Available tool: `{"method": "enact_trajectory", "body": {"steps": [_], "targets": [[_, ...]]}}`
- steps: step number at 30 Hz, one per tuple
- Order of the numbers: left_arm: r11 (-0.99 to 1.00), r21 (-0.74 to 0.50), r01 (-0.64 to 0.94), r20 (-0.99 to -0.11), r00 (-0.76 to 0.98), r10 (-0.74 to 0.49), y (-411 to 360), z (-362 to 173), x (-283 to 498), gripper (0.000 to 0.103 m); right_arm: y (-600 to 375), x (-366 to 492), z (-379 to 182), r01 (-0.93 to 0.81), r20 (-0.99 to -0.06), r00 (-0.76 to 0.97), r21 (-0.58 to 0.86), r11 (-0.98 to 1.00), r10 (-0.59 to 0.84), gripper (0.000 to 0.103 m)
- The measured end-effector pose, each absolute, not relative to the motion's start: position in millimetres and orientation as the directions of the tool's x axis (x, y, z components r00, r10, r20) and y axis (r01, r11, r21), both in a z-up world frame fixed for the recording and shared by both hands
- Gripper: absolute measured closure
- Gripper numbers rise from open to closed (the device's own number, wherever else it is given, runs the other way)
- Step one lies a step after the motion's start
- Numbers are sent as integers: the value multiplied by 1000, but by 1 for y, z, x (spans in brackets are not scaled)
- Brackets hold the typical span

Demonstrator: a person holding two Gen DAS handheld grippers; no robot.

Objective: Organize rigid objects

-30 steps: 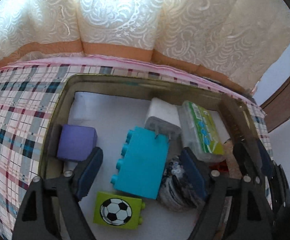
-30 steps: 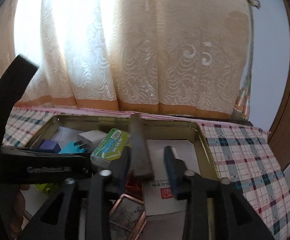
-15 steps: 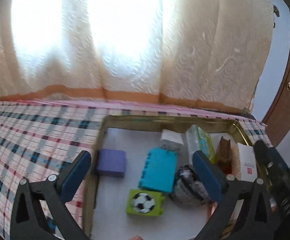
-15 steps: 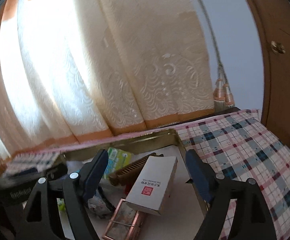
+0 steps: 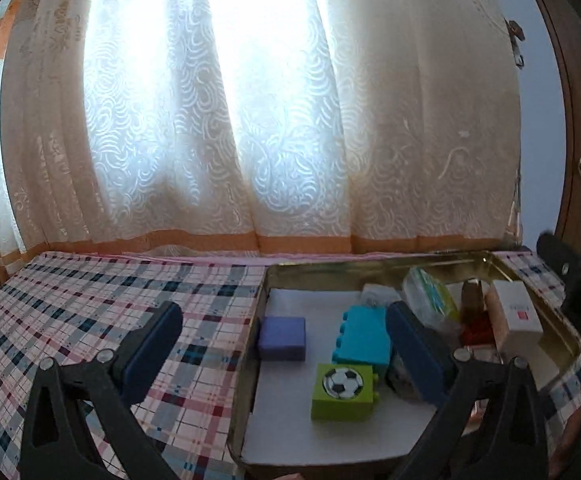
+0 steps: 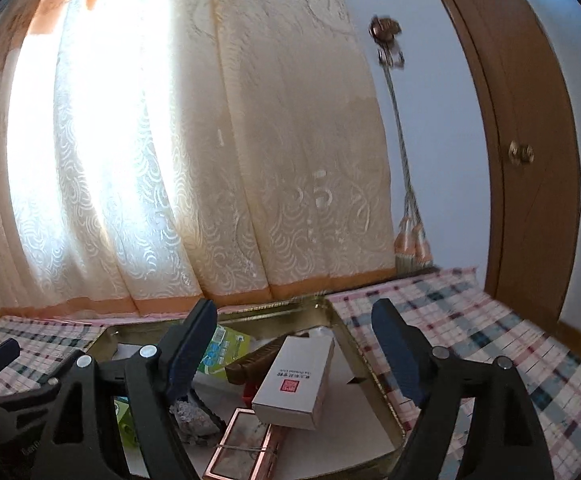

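Note:
A gold metal tray (image 5: 264,292) (image 6: 374,372) on the plaid tablecloth holds a purple block (image 5: 282,338), a teal brick (image 5: 364,336), a green football brick (image 5: 344,392), a white charger (image 5: 376,294), a green-white packet (image 5: 430,296) (image 6: 222,350), a brown comb (image 6: 250,364), a white box (image 5: 516,316) (image 6: 296,382) and a rose-gold compact (image 6: 246,448). My left gripper (image 5: 286,344) is open and empty, raised above the tray's left edge. My right gripper (image 6: 294,344) is open and empty above the tray's right side.
A lace curtain (image 5: 250,120) hangs right behind the table. A brown wooden door (image 6: 530,160) stands at the right. Plaid tablecloth (image 5: 110,300) extends left of the tray and also right of it (image 6: 470,340).
Both grippers have lifted up and back from the tray. The right gripper has opened and let go of the brown comb, which now lies in the tray. The left gripper has shifted left.

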State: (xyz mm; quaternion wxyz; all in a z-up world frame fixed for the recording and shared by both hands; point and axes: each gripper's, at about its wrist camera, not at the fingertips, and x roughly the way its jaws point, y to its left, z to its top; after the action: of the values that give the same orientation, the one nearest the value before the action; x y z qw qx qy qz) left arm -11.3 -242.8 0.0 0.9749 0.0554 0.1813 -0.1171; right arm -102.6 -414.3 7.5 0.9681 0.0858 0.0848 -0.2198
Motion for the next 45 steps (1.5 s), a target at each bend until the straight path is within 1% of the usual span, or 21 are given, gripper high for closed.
{"method": "enact_trajectory", "body": {"steps": [2,4,7,11,20,23,26,28,32,36,45], "targets": [[965,70,254,-370,905,-212,-244,-1,-14,0,-410,-109,9,447,-179,888,118,887,-424,21],[966,64,249,-356,910,-211,-242,-1,-19,0,-408,-116,10,458,-165,884,117,881,-438,21],[969,52,243,-337,917,-212,-239,0,-23,0,-407,-126,10,472,-147,879,134,871,-454,21],[970,31,241,-338,916,-217,-235,0,-27,0,-400,-144,11,479,-123,877,157,864,-464,21],[962,21,273,-316,914,-253,-223,0,-49,0,-370,-167,14,506,-63,863,99,857,-502,21],[959,22,284,-313,913,-263,-220,0,-54,0,-366,-172,14,510,-56,860,103,854,-507,21],[960,11,280,-286,921,-265,-215,2,-60,0,-363,-178,14,516,-55,857,112,850,-513,21],[959,7,283,-269,924,-271,-213,3,-63,0,-359,-184,15,517,-31,855,112,848,-517,21],[957,13,290,-265,924,-276,-212,3,-66,0,-350,-193,16,528,29,846,91,845,-532,19],[957,12,290,-271,922,-276,-213,3,-65,0,-347,-194,17,528,41,846,79,846,-532,18],[950,5,312,-290,910,-297,-214,2,-66,0,-349,-192,18,529,31,846,83,845,-532,18]]}}
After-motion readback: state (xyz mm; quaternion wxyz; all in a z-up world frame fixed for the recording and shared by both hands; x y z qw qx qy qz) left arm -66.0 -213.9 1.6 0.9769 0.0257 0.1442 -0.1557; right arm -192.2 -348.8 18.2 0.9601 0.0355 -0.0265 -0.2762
